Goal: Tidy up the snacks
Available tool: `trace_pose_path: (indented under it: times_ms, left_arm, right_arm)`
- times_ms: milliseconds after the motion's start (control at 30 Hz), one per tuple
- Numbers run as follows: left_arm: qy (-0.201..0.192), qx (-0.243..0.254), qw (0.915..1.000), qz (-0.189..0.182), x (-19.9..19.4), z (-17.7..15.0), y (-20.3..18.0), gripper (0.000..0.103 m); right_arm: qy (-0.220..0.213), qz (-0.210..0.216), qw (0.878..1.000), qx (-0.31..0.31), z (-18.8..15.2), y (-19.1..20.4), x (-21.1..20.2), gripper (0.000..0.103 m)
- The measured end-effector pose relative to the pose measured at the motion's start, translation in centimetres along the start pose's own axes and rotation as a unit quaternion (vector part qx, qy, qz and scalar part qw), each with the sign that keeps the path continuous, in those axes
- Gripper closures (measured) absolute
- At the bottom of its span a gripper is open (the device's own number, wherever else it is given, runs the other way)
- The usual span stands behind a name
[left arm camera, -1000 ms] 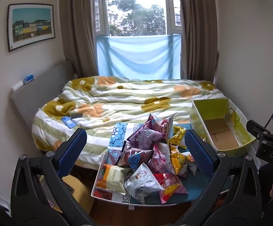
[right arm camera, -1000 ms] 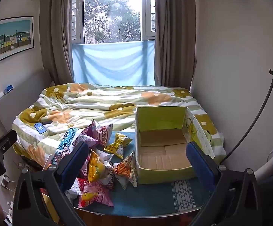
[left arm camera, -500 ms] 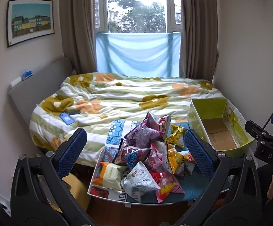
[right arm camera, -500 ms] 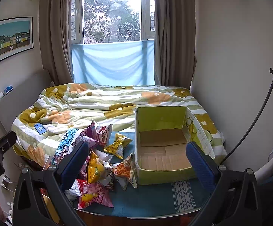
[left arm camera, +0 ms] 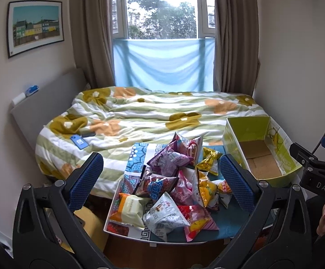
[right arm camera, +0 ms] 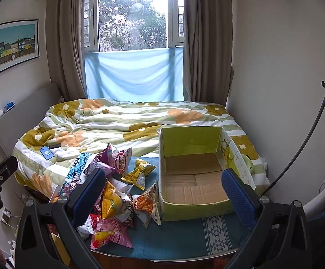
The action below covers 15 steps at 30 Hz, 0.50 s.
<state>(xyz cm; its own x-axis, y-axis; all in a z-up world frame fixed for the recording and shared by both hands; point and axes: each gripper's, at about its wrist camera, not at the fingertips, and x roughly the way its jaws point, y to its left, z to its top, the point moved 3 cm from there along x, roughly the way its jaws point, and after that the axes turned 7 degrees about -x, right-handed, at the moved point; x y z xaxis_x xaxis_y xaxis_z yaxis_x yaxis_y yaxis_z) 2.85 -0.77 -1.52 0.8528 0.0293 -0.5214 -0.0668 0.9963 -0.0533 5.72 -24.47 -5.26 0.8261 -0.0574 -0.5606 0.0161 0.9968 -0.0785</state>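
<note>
A heap of several snack bags [left arm camera: 175, 186] lies on a patterned tray [left arm camera: 128, 232] at the foot of the bed, also seen as the snack bags [right arm camera: 117, 192] in the right wrist view. An empty green cardboard box [right arm camera: 193, 174] stands right of the heap, the same box [left arm camera: 261, 148] showing in the left wrist view. My left gripper [left arm camera: 161, 183] hangs open above the heap, holding nothing. My right gripper [right arm camera: 164, 194] is open too, spanning the heap's right edge and the box, well above them.
A bed with a flowered quilt [left arm camera: 153, 121] fills the room behind the tray, with a blue phone [left arm camera: 79, 140] on its left side. Walls close in on both sides. A black stand pole [right arm camera: 305, 141] leans at the right. A person's hand [left arm camera: 323, 219] holds the other gripper.
The left gripper has tilted slightly, so the heap and tray sit a bit lower and further left in its view. The right view is almost unchanged. Both grippers stay open.
</note>
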Motion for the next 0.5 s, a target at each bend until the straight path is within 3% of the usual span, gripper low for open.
trace_pose_path:
  times_ms: [500]
  left_arm:
    - [-0.006,0.003,1.0,0.004,-0.11,0.23,-0.33,0.0]
  right_arm:
    - [0.002,-0.001,1.0,-0.001,0.02,-0.15,0.38,0.0]
